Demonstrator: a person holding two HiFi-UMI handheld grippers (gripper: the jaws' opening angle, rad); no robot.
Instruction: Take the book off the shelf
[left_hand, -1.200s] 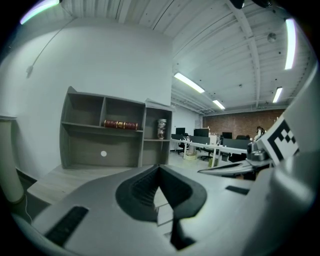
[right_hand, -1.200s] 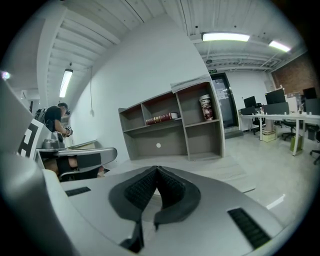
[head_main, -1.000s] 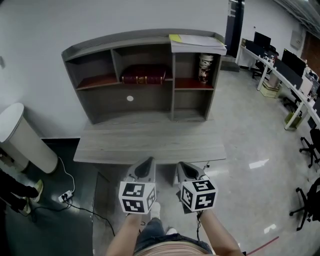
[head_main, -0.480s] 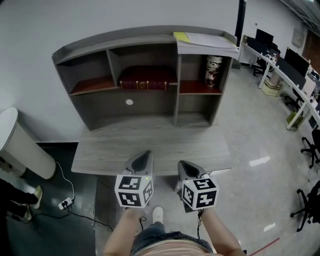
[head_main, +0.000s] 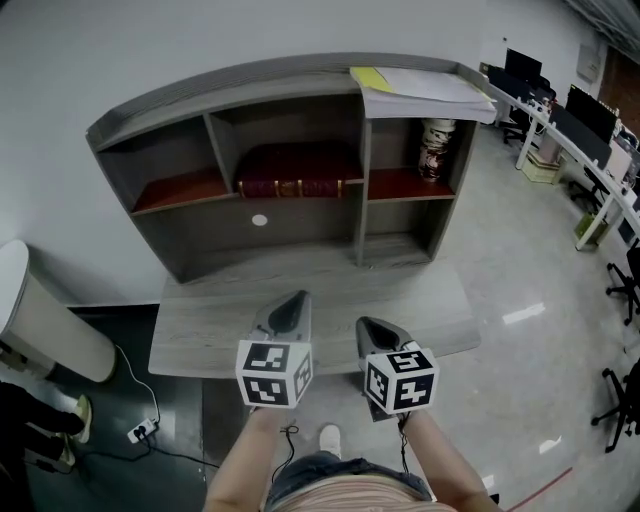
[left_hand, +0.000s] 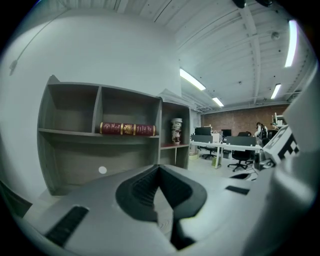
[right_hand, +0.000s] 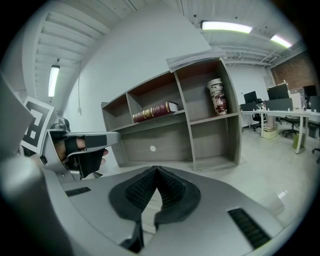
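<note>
Head view: left gripper (head_main: 297, 298) and right gripper (head_main: 366, 324) are both pressed together, empty. At twelve o'clock beyond them the book (head_main: 298, 186) lies flat in the shelf's (head_main: 361, 200) middle compartment. It looks a thick, stiff, weighty hardback, best pinched across its spine edge.

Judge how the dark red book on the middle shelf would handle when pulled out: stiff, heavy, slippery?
The book looks thick and hardbound, so it is probably stiff and fairly heavy. It lies flat in the shelf unit, spine outward, so it should slide out rather than tip or roll. Its smooth-looking spine might slip in a narrow grip.
</note>
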